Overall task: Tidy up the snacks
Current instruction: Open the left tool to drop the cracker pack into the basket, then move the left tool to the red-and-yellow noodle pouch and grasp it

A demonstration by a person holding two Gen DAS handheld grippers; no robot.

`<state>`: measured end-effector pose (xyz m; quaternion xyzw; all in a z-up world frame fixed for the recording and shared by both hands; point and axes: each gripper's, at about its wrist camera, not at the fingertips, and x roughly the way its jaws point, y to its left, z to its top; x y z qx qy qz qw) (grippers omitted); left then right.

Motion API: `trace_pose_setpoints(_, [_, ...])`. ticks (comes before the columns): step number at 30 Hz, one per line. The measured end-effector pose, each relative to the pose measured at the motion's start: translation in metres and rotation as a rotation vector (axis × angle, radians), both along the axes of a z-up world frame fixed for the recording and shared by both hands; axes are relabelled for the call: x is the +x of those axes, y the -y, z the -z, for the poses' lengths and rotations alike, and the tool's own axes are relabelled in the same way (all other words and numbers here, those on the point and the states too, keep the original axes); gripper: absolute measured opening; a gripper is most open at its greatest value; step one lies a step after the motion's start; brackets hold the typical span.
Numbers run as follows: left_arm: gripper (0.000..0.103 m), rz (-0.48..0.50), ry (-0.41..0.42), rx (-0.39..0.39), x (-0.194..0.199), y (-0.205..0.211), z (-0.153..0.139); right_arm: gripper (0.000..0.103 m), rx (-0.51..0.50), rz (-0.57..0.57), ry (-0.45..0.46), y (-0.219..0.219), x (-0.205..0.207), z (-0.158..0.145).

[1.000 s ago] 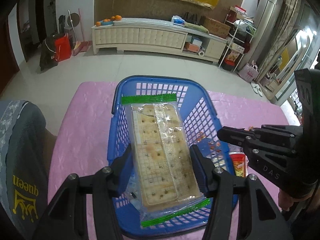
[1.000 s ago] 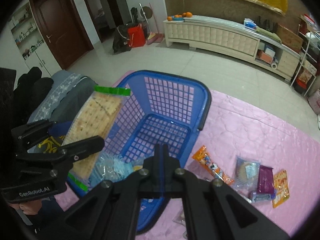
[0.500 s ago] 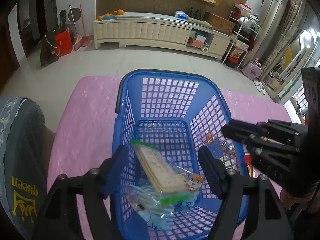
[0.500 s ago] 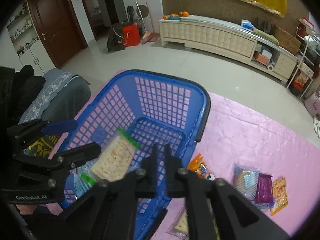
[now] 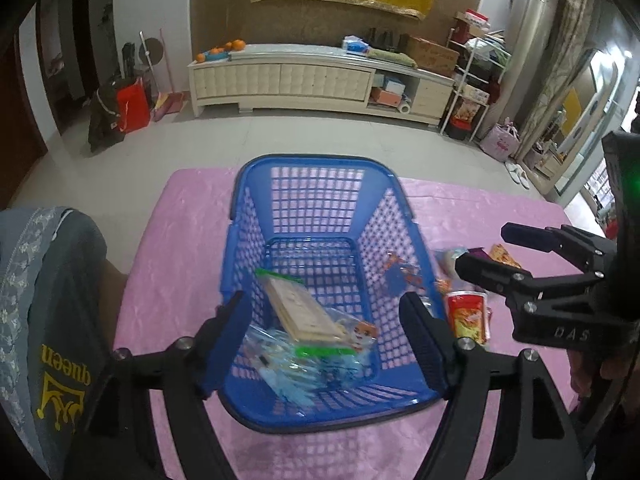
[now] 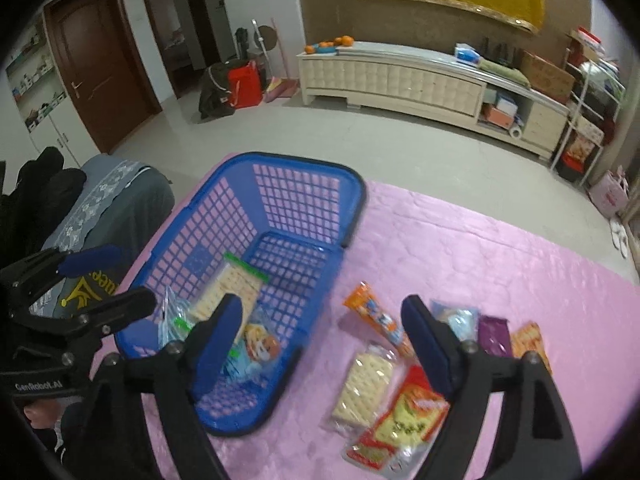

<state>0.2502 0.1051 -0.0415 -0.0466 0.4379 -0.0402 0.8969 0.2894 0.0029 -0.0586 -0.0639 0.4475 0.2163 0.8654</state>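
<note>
Partly done: a cracker pack (image 5: 304, 314) and other bags lie in the blue basket (image 6: 352, 184) at frame centre; several snacks (image 6: 394, 396) remain on the pink tablecloth (image 6: 500, 256) lower right. Both the left gripper (image 5: 326, 344) and right gripper (image 6: 322, 342) are opening, empty.

Long cream cabinet (image 5: 320, 80) against far wall, oranges (image 5: 224, 49) on top. Red bag (image 6: 244, 84) beside brown door (image 6: 96, 76).

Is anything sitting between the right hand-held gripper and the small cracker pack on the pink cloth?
Nothing visible blocks it. The right hand-held gripper, jaws opening and empty, hangs above the small cracker pack, which lies uncovered on the pink cloth. The red snack packet lies close beside it, so a grasp may catch that too.
</note>
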Motion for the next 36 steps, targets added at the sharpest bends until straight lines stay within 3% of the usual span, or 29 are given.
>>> trace_pose_setpoints(14, [0.074, 0.131, -0.007, -0.046, -0.018, 0.099, 0.001, 0.092, -0.043, 0.163, -0.013, 0.109, -0.039, 0.004])
trace_pose_setpoints(23, [0.074, 0.223, -0.059, -0.005, -0.008, 0.176, 0.035, 0.092, -0.045, 0.260, -0.063, 0.178, -0.047, 0.030])
trace_pose_setpoints(36, [0.074, 0.279, -0.202, 0.060, 0.015, 0.215, 0.107, 0.092, -0.076, 0.268, -0.138, 0.212, -0.043, 0.096])
